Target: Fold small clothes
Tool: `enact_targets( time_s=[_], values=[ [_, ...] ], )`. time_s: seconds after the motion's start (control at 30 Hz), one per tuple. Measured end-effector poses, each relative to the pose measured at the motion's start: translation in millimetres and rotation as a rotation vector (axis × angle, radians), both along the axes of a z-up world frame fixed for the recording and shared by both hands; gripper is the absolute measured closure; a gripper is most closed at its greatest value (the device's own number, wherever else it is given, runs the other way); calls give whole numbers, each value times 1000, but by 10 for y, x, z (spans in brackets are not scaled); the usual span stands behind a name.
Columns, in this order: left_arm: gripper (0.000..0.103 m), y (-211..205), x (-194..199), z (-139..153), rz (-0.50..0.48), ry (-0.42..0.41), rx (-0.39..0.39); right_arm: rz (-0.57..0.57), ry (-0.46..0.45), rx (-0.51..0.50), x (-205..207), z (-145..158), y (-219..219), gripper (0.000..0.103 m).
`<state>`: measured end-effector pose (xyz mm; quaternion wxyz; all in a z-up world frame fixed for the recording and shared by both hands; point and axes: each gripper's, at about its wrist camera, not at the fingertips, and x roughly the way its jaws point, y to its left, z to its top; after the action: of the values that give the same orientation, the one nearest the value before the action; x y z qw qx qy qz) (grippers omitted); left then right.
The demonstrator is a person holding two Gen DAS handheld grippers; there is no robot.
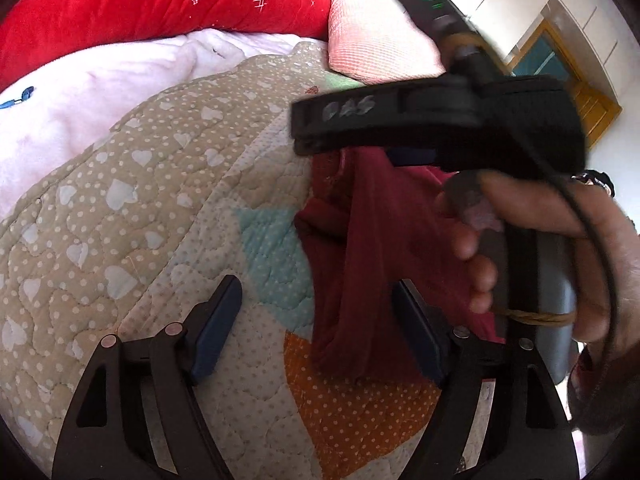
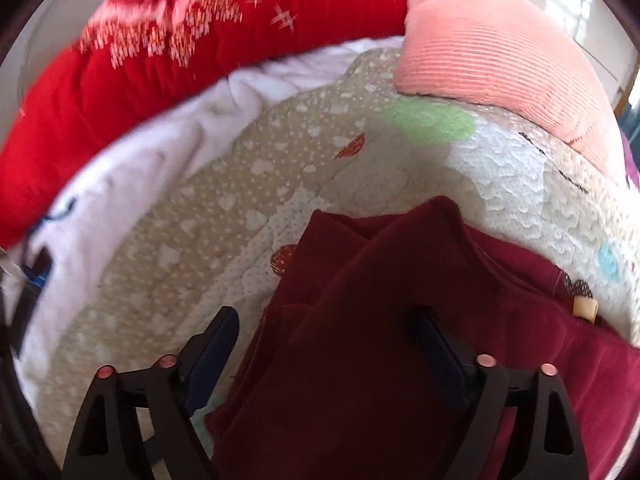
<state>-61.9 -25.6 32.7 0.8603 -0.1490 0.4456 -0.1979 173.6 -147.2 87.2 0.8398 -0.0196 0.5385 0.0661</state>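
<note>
Nearest you, left gripper (image 1: 316, 324) spread wide over quilt (image 1: 160, 200); right gripper (image 2: 326, 344) spread too, above maroon garment (image 2: 360, 320) bunched on quilt's right. Far: white blanket (image 1: 80, 92), red pillow (image 2: 160, 52), pink pillow (image 2: 500, 48).

A bed covered by a quilt (image 2: 224, 216) patterned with hearts and dots. A dark red garment (image 2: 360, 320) lies bunched on the quilt. Beyond it rest a white blanket (image 2: 152, 152), 1 red pillow (image 2: 168, 48) and 1 pink pillow (image 2: 492, 52).
</note>
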Motion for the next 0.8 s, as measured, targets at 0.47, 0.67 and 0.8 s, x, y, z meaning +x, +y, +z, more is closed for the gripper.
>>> enact_targets(
  time_s=[0.47,0.67,0.8],
  values=[
    [22,-139,135,51,-5,-4,19,40,-122,71,-223,205,-261,80],
    [77,-329,96,327,-112,-11,-46,-2,-198,231,-449,441,-573,85],
    [80,-627,-68,743,-199,-97,-58,-37,-275,307,-687,705,-884,86]
  ],
)
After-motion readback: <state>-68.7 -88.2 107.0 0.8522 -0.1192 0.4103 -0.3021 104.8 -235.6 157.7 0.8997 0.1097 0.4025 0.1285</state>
